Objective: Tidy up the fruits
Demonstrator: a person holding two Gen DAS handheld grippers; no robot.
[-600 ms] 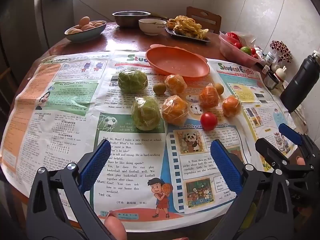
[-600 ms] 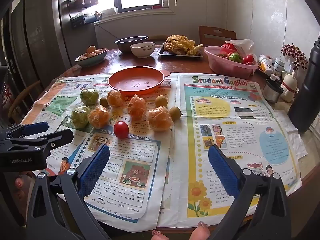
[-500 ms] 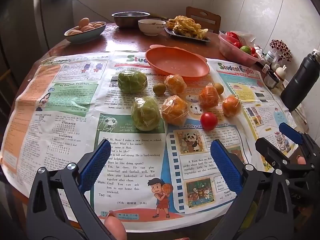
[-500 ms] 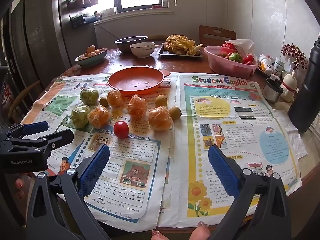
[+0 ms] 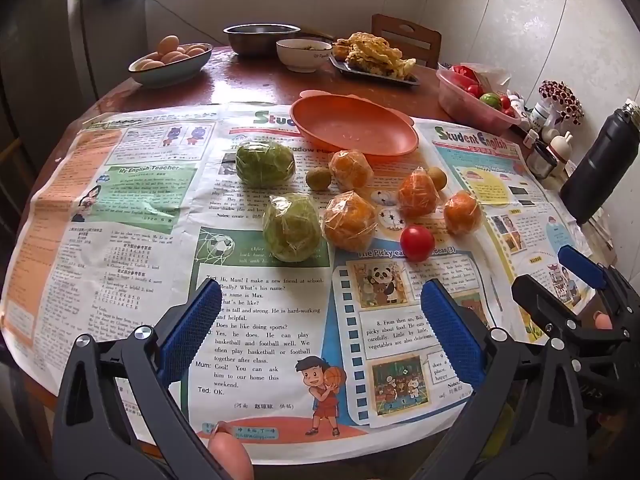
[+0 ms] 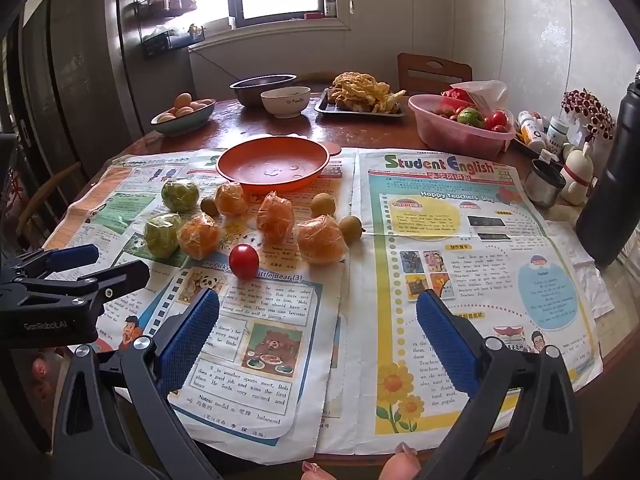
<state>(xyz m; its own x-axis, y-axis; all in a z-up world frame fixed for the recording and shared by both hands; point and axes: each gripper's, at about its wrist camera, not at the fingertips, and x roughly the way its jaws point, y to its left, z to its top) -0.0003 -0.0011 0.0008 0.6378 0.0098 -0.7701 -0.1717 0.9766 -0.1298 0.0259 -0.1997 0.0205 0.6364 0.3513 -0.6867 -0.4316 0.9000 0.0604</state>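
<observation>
Fruits lie on newspaper before an empty orange bowl: two wrapped green fruits, several wrapped oranges, a red tomato and small brown-green fruits. My left gripper is open and empty, near the table's front edge, short of the fruits. My right gripper is open and empty, to the right of the left one, which shows in the right wrist view.
At the back stand a bowl of eggs, a metal bowl, a white bowl, a tray of fried food and a pink tub of vegetables. A dark bottle, cup and small jars stand at right.
</observation>
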